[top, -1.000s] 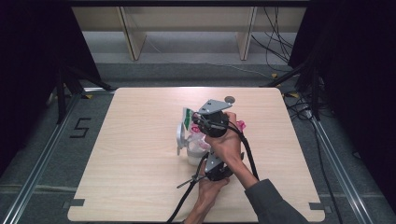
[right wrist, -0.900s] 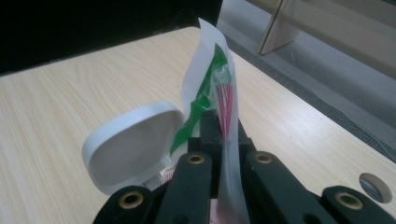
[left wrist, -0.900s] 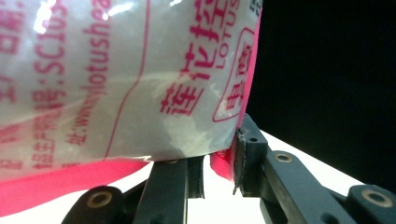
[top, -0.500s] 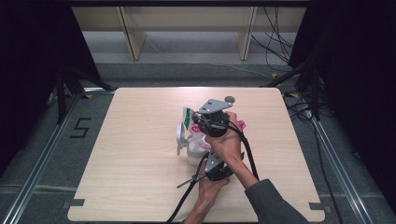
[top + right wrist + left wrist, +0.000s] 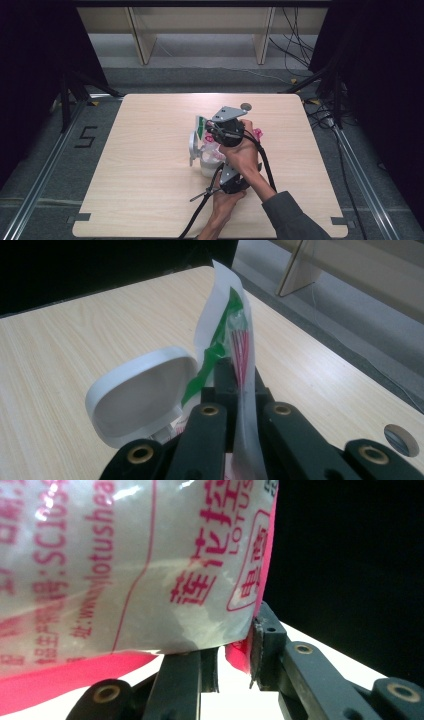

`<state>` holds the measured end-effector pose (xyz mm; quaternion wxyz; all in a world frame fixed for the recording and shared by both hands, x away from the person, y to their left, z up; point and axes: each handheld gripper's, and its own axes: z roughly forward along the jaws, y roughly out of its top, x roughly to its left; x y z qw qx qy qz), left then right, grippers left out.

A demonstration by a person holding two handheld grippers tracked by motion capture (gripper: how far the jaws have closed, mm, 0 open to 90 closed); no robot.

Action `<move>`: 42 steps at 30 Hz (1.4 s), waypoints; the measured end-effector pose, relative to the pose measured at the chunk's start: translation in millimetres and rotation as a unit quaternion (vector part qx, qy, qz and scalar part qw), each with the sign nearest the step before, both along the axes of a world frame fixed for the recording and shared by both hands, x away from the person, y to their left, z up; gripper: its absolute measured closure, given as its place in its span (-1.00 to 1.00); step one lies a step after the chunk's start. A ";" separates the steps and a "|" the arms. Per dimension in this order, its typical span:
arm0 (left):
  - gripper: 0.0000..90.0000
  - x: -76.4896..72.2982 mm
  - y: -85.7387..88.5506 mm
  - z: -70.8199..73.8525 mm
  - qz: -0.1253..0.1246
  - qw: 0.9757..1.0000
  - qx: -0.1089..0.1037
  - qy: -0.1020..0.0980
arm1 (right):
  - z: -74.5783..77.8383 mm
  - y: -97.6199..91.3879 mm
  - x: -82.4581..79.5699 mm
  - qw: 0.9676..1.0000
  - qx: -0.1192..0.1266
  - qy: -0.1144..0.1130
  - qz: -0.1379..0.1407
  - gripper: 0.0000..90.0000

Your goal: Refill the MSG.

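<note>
Work in hand: a plastic bag (image 5: 206, 131) with pink and green print is held up over a white container (image 5: 210, 162) whose hinged lid (image 5: 137, 395) stands open, near the middle of the surface (image 5: 150, 200).
Right claw (image 5: 235, 382): jaws pinched tight on the bag's upper edge, the thin film standing upright between them.
Left claw (image 5: 235, 652): jaws narrow, nipping the bag's pink-edged lower corner.
Bag, feel: judged soft and limp; the film creases and shines, so it is probably slippery under the pads and folds wherever it is unsupported.
Bag, weight: looks partly filled with something pale, so likely light but bottom-heavy.
Where to hold: the flat sealed borders seem best, as both claws do now; the bulging middle would give way.
Container: rigid plastic, likely light and easily tipped by a nudge.
Risk: film slipping free, or contents missing the opening.
</note>
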<state>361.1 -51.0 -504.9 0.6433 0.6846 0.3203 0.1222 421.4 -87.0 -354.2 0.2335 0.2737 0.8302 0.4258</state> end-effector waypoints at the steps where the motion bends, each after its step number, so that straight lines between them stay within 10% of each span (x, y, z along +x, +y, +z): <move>1: 0.69 -0.1 0.0 0.0 0.000 1.000 0.000 0.000 | -0.2 0.2 -0.1 1.000 0.004 -0.004 -0.003 1.00; 42: 0.69 1.1 -1.2 -1.3 -0.005 1.000 -0.021 -0.008 | -0.2 0.8 0.2 1.000 0.004 0.003 -0.002 1.00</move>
